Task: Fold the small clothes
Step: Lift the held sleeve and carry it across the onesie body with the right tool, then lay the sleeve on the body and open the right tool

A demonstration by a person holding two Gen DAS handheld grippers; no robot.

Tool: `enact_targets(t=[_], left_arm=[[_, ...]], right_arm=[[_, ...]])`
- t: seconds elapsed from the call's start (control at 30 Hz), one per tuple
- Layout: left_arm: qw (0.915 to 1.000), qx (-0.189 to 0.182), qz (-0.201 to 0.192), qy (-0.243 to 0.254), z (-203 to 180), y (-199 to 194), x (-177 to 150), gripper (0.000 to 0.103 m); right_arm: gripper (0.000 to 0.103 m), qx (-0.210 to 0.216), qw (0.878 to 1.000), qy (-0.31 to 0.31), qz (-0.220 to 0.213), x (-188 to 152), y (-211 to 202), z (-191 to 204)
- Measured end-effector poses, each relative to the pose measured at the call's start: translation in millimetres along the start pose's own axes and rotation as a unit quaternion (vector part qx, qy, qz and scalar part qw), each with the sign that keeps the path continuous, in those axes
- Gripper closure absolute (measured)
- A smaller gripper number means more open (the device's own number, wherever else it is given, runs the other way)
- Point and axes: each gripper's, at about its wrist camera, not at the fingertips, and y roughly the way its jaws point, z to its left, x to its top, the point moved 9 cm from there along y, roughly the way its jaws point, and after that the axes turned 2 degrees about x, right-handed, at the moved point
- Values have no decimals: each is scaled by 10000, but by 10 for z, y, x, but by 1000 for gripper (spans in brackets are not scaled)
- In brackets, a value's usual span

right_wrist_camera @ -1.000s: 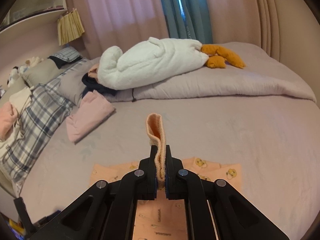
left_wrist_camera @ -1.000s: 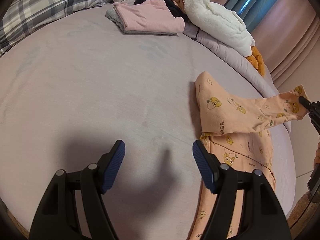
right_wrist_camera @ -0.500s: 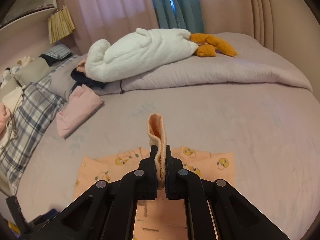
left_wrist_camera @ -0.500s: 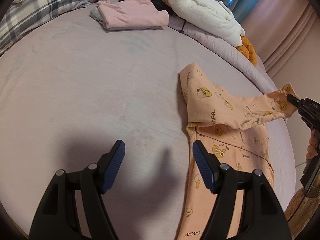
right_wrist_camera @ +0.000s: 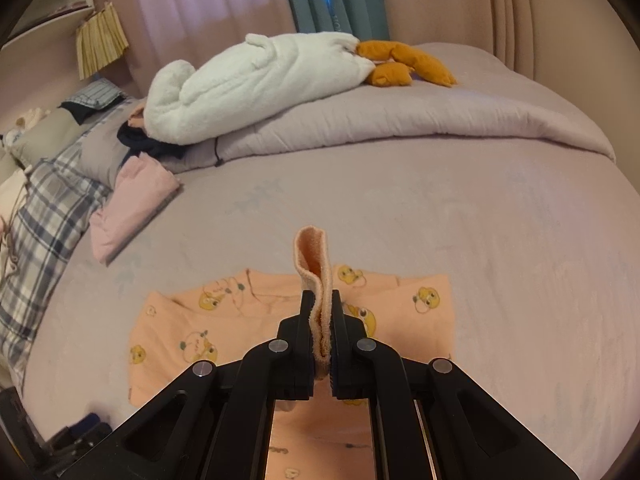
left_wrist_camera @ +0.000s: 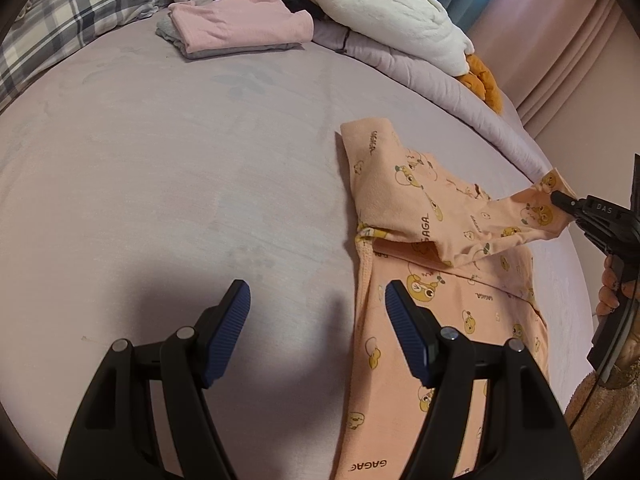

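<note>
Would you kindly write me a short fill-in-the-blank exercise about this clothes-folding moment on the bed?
1. The right gripper is shut on the peach garment's ____.
2. The left gripper is ____ and holds nothing.
3. The folded pink clothes lie near the ____ pillow.

Missing words: cuff; open; plaid

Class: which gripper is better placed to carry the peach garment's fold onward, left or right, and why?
Right. The right gripper is shut on the peach garment's cuff, lifted off the bed. The left gripper hangs open and empty.
</note>
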Motion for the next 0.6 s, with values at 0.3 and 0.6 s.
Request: enact_targets(t=[0.3,0.6], left_arm=[[10000,6,47,69,-61,35,-28,33],[9998,11,99,163,-140,78,-53,33]], right_arm=[[96,-116,9997,76,177,-147,109,-127],[96,-233,9986,228,419,-374,210,-337]])
